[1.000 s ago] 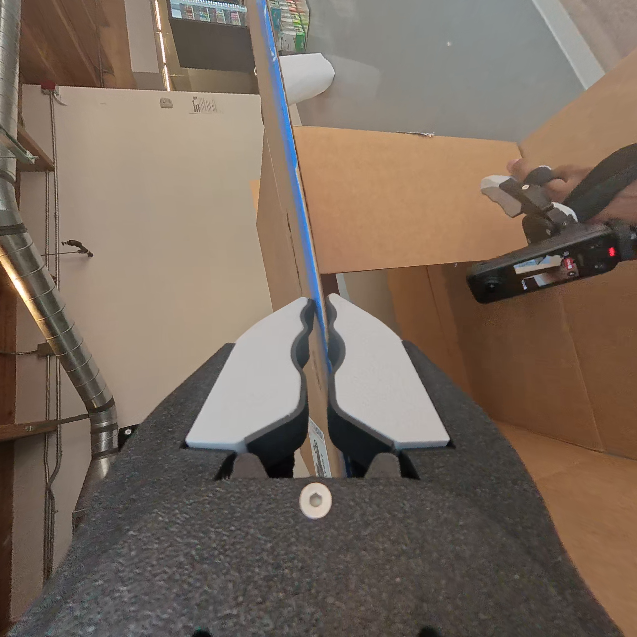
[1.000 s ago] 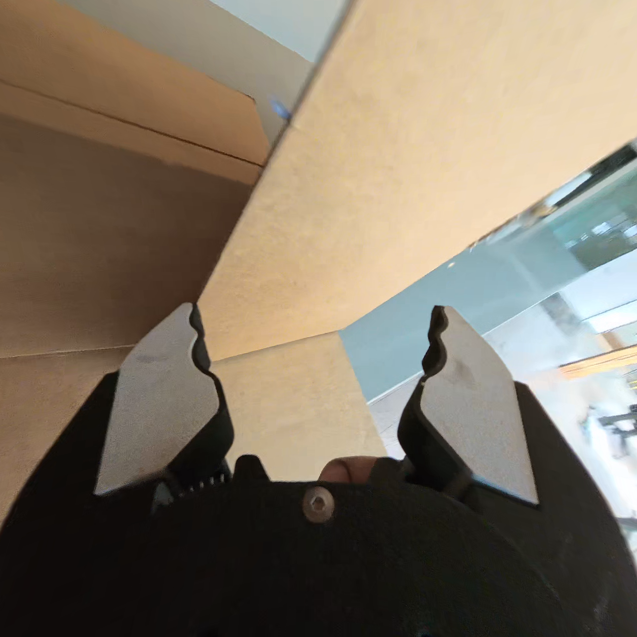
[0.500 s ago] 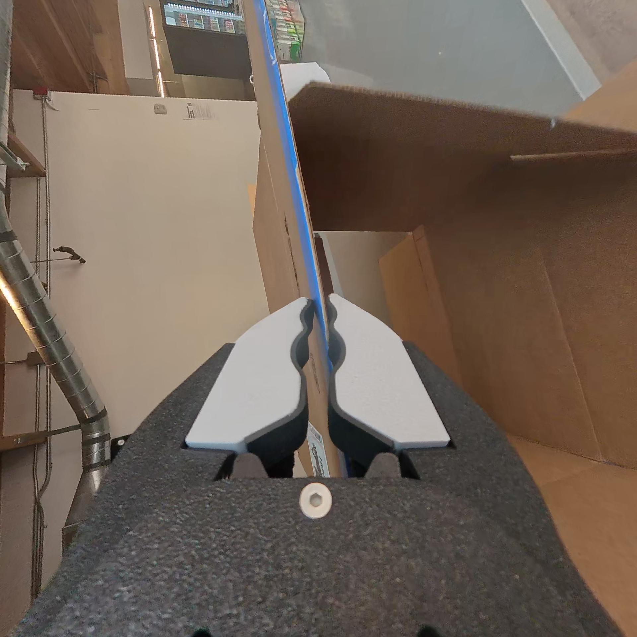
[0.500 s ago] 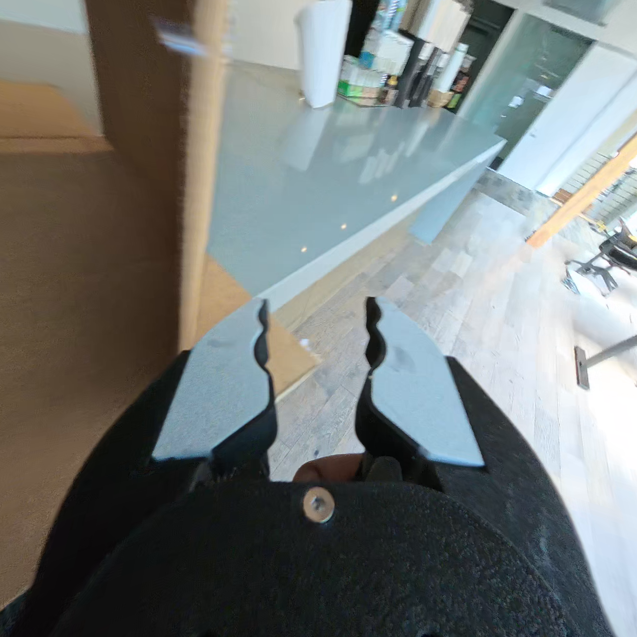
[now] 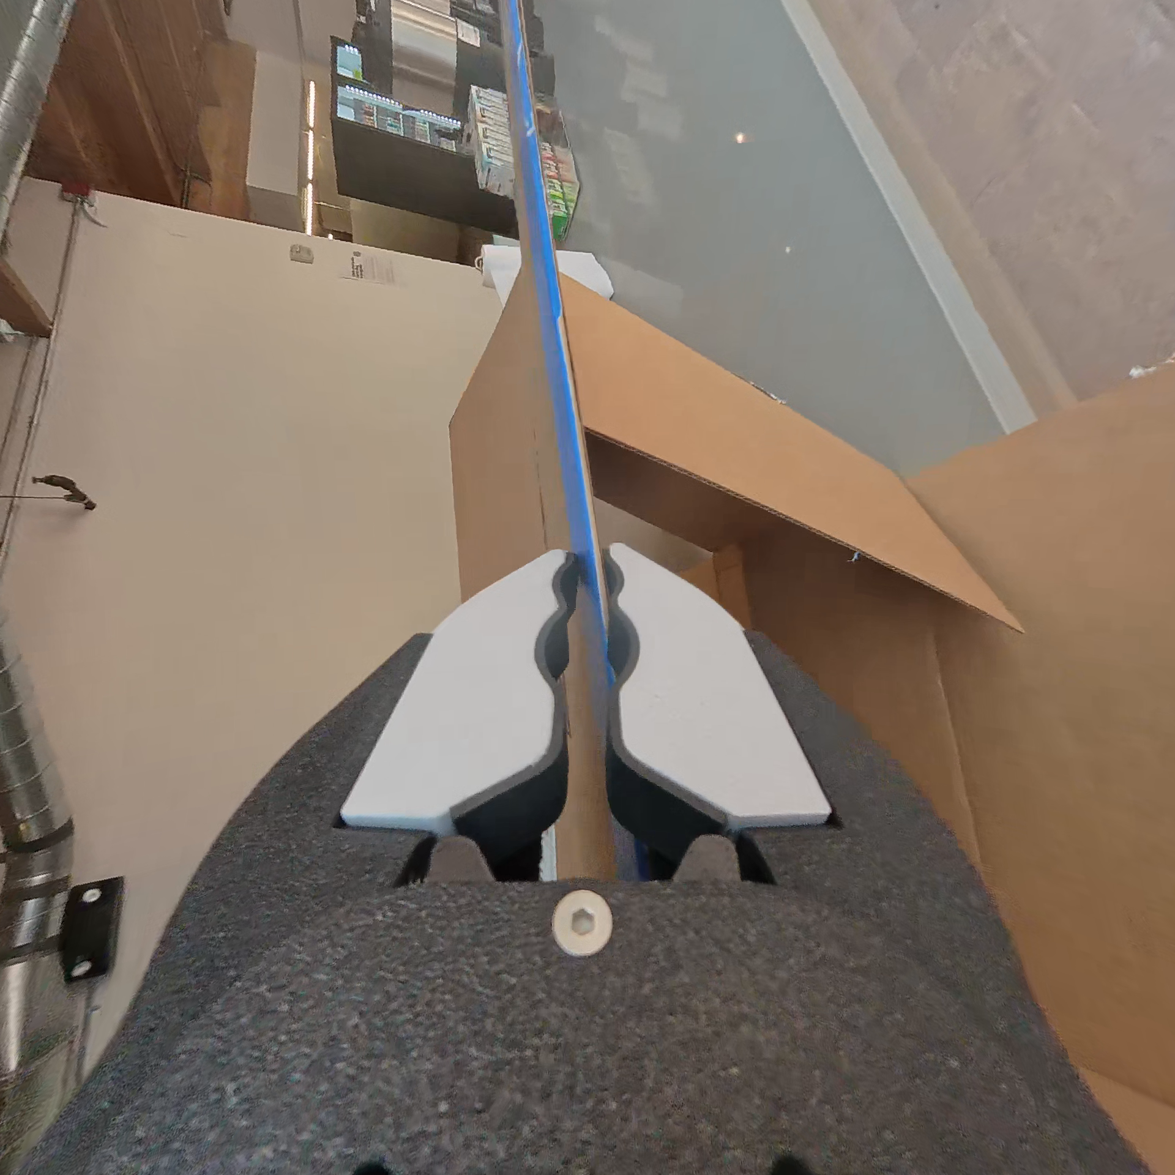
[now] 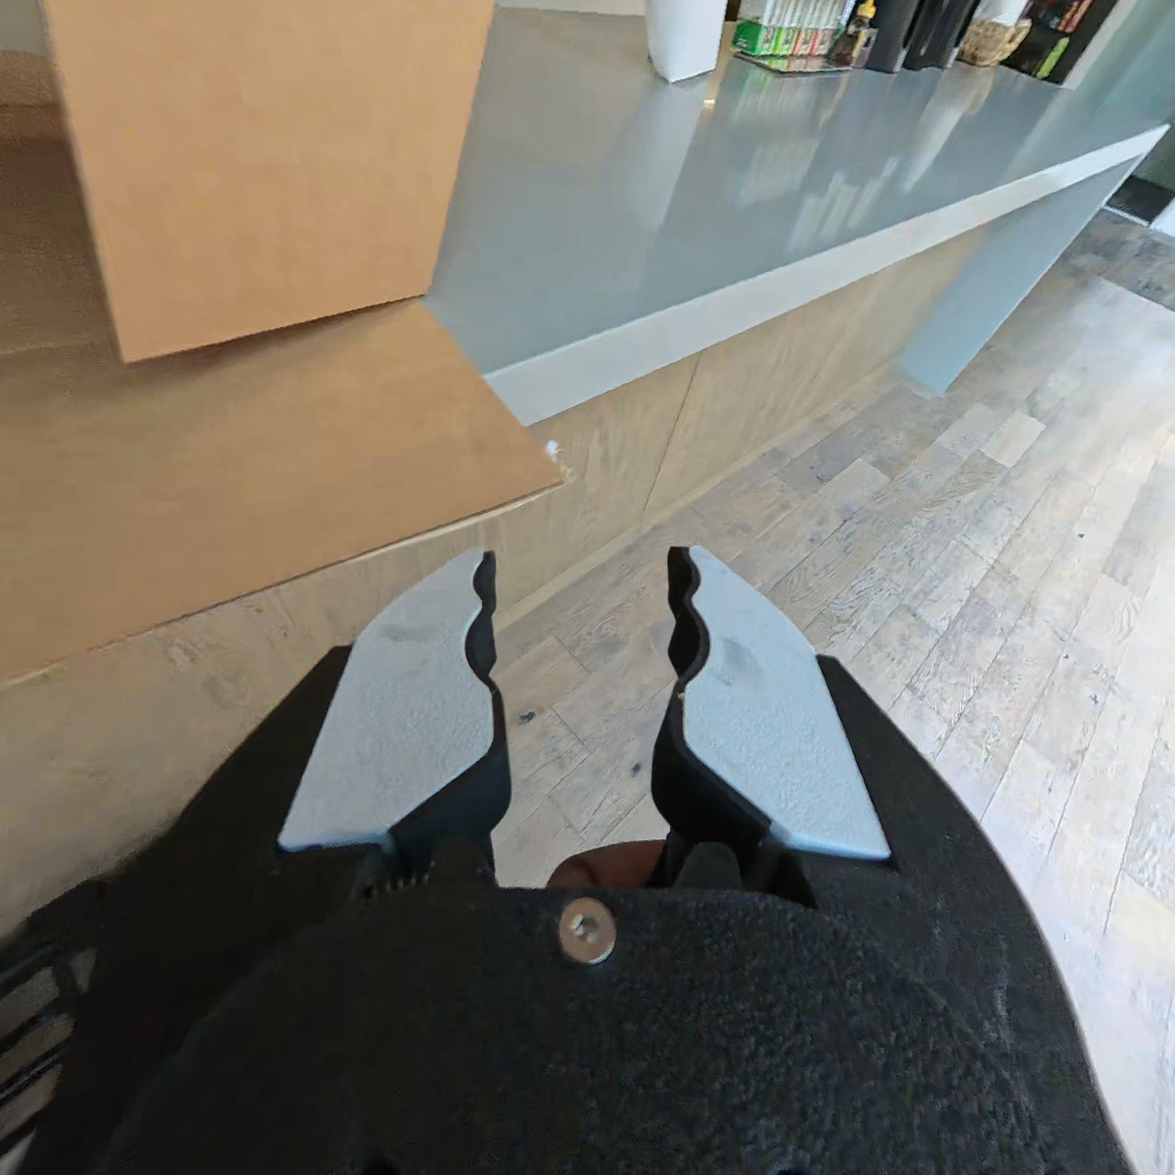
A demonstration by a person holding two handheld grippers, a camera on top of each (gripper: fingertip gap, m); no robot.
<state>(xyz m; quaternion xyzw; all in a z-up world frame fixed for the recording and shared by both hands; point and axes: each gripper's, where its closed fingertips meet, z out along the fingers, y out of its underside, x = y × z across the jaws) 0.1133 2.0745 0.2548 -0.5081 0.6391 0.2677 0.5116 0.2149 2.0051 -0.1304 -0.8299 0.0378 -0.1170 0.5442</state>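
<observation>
My left gripper (image 5: 590, 563) is shut on the edge of a cardboard flap (image 5: 552, 356) with a blue strip along it, seen edge-on and running up the view. The flap belongs to a large brown cardboard box (image 5: 1049, 731) that lies open to the right; another flap (image 5: 782, 483) hangs over its opening. My right gripper (image 6: 580, 559) is open and empty. It hovers off the table's edge above the wooden floor (image 6: 922, 572), just below and to the right of the box's flap corner (image 6: 273, 458). The box's upright panel (image 6: 267, 165) stands on the grey table (image 6: 667, 191).
A white cylinder (image 6: 683, 35) and several bottles and cartons (image 6: 826, 38) stand at the table's far end. A white board (image 5: 222, 508) and a metal duct (image 5: 25, 763) are left of the box in the left wrist view. The gap from one gripper's tips to the other's is roughly 40 centimetres.
The right gripper swung out of the box to beyond the table's edge, closing partway then widening a little. The far box flap dropped over the opening. The left gripper kept its hold on the flap.
</observation>
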